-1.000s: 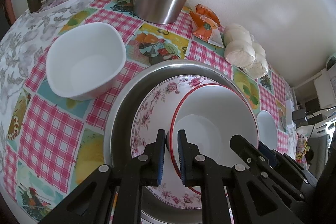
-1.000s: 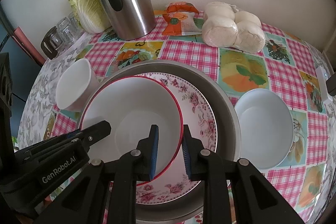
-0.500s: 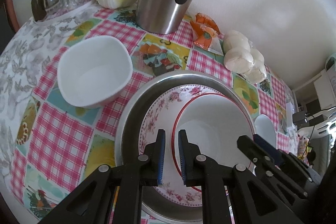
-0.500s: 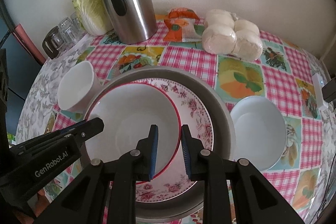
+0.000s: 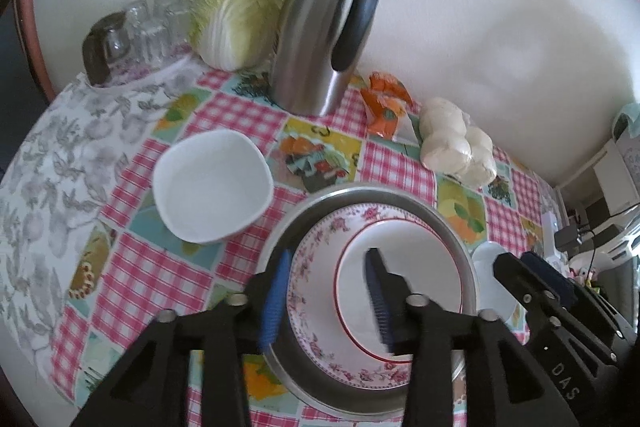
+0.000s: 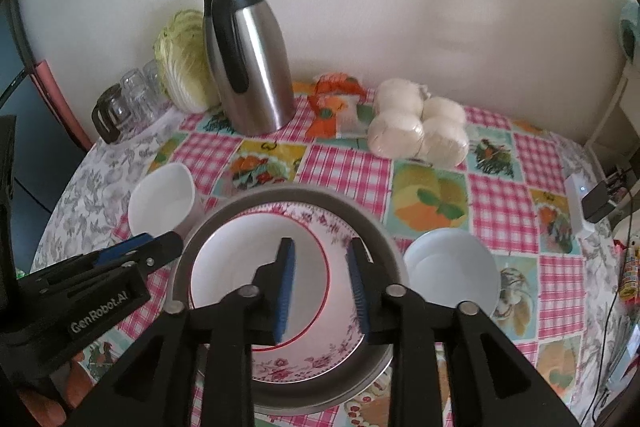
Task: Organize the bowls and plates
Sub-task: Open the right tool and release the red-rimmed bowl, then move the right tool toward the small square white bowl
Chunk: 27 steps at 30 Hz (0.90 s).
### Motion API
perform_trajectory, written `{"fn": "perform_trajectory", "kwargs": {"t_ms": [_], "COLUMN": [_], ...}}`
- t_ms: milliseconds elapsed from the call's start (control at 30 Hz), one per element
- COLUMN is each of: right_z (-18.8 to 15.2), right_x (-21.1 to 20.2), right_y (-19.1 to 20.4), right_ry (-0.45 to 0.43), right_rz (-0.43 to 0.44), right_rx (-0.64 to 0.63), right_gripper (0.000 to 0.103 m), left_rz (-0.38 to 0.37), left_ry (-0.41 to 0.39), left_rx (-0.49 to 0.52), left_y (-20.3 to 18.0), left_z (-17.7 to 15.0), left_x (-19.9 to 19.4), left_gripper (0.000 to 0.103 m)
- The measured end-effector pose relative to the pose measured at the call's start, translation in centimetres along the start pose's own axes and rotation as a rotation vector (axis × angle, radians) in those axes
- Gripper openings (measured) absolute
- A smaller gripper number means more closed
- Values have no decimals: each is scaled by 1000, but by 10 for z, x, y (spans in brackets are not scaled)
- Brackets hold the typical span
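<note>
A red-rimmed white bowl (image 5: 400,283) sits inside a floral plate (image 5: 320,307), and that plate lies in a wide metal pan (image 5: 360,193) on the tabletop (image 5: 168,267), which is covered with a pink checked cloth with fruit and vegetable panels. The left tongs (image 5: 326,303) hang above the near left part of this stack with their jaws opening; nothing is between the blue pads, and the bowl and plate show through the gap below. The right tongs (image 6: 320,287) hang over the near right part of the same stack, their jaws opening too and likewise empty, with the bowl's red rim visible between them. A white bowl with softly squared sides (image 5: 212,187) stands on the cloth just left of the pan, apart from it. A round white bowl (image 6: 452,275) stands just right of the pan, its rim close to the pan's edge. Along the wall at the back stand a steel thermos jug with a black handle (image 6: 248,67), a napa cabbage (image 5: 240,11), a cluster of upturned glasses (image 5: 148,27), an orange snack packet (image 6: 334,103) and a bag of white buns (image 6: 418,127). A white device and a dark plug (image 6: 580,199) lie near the right edge.
</note>
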State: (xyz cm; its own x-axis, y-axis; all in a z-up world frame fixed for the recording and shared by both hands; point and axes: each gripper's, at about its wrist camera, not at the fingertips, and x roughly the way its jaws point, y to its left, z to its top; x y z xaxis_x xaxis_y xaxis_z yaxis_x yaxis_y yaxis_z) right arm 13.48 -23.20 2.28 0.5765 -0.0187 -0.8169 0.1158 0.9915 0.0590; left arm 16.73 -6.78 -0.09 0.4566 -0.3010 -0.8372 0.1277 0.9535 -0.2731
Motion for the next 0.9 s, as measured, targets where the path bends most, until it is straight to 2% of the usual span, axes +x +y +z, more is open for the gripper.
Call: {"fn": "perform_trajectory", "kwargs": {"t_ms": [67,133,267,333,467,567,733,900], "right_z": [1,1,1,0,0,0,-2,-3], "right_x": [-4,-7,-5,-3,2,6,9,12], "right_y": [-1,-3,-7,-8,-8,-6,-2,1], "right_ry": [-11,-19,-13,-5,7,14,21,22], "right_rz": [-8,-12,-25,-27,-30,-28,-24,-24], "right_rx": [1,9,21,28,26,18,4,1], "right_gripper": [37,49,60,68,73,79,85,88], "left_rz": [21,42,95,122,157,176,190,247], "left_ry": [-15,-24,-33,-34,-25,-25,-43,-73], "left_rx": [-3,-8,-14,-12,-15,-21,-38,-55], "left_y": [2,5,11,13,18,22,29,40], "left_z": [1,2,4,4,3,4,6,9], "left_x": [-5,-8,-11,-10,-7,-6,-8,-10], "left_gripper": [59,63,79,83,89,99,101,103]}}
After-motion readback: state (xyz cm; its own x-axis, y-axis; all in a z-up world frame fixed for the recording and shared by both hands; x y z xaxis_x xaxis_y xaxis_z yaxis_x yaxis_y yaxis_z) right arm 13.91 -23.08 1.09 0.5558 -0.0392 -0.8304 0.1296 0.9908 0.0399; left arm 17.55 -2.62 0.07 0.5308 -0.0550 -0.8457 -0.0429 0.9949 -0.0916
